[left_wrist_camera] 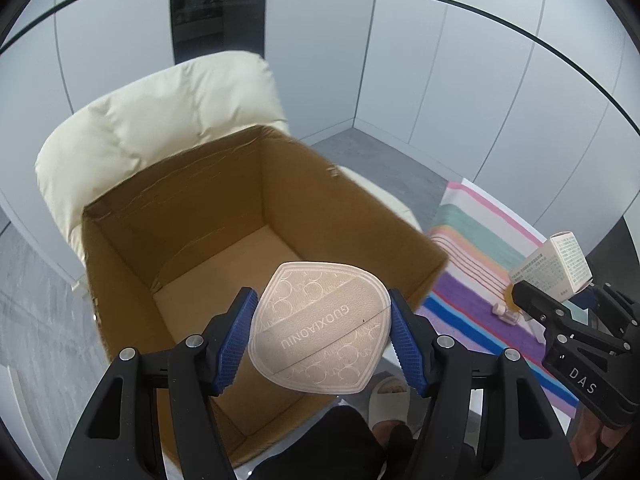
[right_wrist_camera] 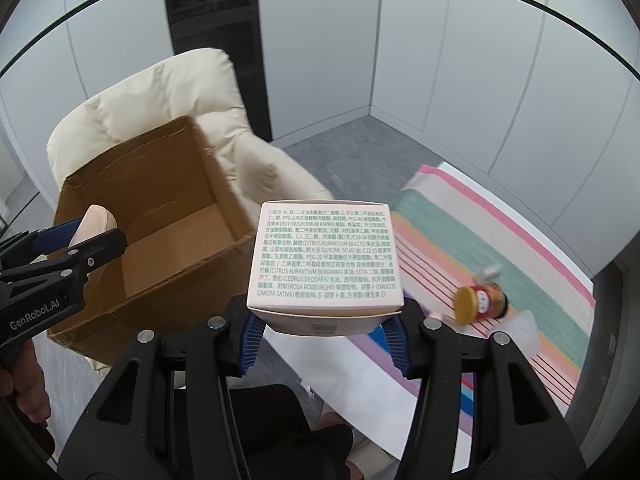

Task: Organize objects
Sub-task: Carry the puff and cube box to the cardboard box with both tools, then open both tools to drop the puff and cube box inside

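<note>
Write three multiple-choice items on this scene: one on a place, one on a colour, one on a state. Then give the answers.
1. Where is the powder puff?
A. on the striped cloth
B. held above the open cardboard box
C. on the chair

2. What colour is the lid of the small jar lying on the striped cloth?
A. yellow
B. green
C. black

3. What is the right tool doing?
A. open, holding nothing
B. shut on a white carton
C. shut on a jar

Answers:
1 B, the left tool grips it over the cardboard box.
2 A, the lid faces the camera.
3 B, the white carton sits between its blue pads.
</note>
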The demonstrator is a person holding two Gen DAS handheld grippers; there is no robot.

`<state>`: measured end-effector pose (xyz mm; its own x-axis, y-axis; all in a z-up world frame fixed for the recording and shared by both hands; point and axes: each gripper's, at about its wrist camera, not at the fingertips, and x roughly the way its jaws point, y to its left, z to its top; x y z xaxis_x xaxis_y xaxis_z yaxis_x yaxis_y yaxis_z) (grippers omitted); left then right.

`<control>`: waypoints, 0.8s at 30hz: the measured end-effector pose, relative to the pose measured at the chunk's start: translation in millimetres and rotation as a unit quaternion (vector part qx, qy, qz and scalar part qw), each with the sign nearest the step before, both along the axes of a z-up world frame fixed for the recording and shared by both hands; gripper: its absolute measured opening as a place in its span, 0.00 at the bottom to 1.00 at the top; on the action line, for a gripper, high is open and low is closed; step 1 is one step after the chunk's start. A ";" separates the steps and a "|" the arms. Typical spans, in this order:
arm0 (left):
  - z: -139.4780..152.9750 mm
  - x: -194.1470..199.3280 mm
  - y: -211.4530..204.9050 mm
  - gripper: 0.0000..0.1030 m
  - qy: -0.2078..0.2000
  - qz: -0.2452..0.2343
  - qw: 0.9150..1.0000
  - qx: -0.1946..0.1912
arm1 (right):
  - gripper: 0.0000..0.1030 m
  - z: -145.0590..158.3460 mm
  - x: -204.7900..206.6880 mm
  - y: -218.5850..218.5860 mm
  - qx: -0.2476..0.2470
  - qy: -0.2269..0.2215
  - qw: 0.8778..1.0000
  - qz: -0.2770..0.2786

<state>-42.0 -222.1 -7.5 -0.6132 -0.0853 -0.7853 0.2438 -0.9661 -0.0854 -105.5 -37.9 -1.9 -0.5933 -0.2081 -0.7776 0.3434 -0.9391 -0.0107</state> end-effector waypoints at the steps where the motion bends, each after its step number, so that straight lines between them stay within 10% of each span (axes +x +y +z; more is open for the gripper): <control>1: -2.6 1.8 -5.0 0.65 -0.003 0.005 1.000 -0.001 | 0.52 -0.9 -0.2 -6.1 0.001 -0.001 1.000 0.005; 14: -23.0 22.3 -54.5 0.67 -0.019 0.042 0.999 0.000 | 0.52 -4.2 -2.6 -71.1 -0.007 0.000 0.999 0.052; 20: -19.3 28.6 -50.3 0.97 0.001 0.017 0.999 -0.040 | 0.52 -6.7 -4.5 -98.2 -0.007 0.001 0.997 0.072; 24: -17.8 36.7 -69.1 1.00 -0.002 0.048 0.998 -0.036 | 0.52 -7.8 -7.2 -112.2 -0.007 0.000 0.997 0.078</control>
<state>-5.2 -291.3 -25.3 -0.5969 -0.2000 -0.7769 0.3358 -0.9418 -0.0155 -112.7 -150.1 -9.6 -0.5525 -0.3091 -0.7741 0.4859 -0.8740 0.0022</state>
